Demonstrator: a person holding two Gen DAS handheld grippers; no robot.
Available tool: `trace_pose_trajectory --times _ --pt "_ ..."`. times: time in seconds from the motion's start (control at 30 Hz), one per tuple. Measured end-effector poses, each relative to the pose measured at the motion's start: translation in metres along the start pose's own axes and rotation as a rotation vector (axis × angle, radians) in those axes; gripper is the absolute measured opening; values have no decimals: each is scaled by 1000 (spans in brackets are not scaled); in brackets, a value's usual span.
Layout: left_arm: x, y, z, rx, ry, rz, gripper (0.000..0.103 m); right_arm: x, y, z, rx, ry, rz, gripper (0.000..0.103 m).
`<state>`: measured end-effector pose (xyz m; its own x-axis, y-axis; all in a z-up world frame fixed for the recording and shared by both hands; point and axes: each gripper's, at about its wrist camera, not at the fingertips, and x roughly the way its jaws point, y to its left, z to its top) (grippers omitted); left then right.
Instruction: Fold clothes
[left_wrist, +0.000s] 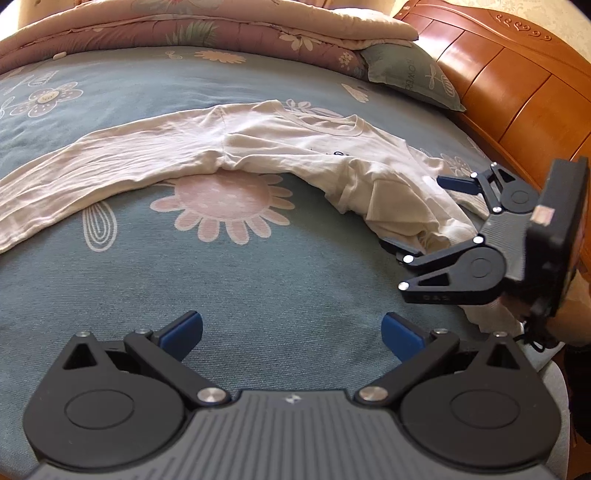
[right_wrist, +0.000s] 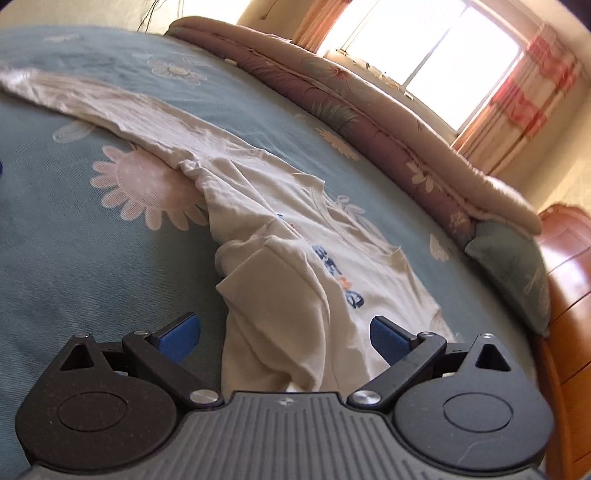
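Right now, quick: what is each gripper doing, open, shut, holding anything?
Left gripper: open, empty, over bare bedsheet.
Right gripper: open, fingers either side of the white shirt, not clamped.

Cream long-sleeve shirt (left_wrist: 280, 147), rumpled, partly folded, sleeve out left

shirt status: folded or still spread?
Partly folded. The white shirt has one sleeve stretched flat across the bedsheet, while its near end is bunched and doubled over.
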<state>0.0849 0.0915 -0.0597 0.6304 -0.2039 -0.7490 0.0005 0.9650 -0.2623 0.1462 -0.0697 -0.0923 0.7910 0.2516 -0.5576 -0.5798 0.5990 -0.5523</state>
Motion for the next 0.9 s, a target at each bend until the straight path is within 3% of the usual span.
trace_pose_trajectory --times 0.23,0.37,0.6,0.77,0.9 --pt "6 5 -2 -12 12 -5 102 20 22 4 -195 -3 -147 100" --pt "6 8 -3 -16 14 -7 102 15 28 7 -261 -64 -238 100" --pt "6 9 -4 -21 8 -10 102 -8 28 8 -275 -132 -278 100" --pt "5 11 -5 -24 9 -9 102 -1 40 0 -315 -89 -234 100" --pt "4 13 -6 -29 8 -6 102 4 32 2 -290 -73 -288 100"
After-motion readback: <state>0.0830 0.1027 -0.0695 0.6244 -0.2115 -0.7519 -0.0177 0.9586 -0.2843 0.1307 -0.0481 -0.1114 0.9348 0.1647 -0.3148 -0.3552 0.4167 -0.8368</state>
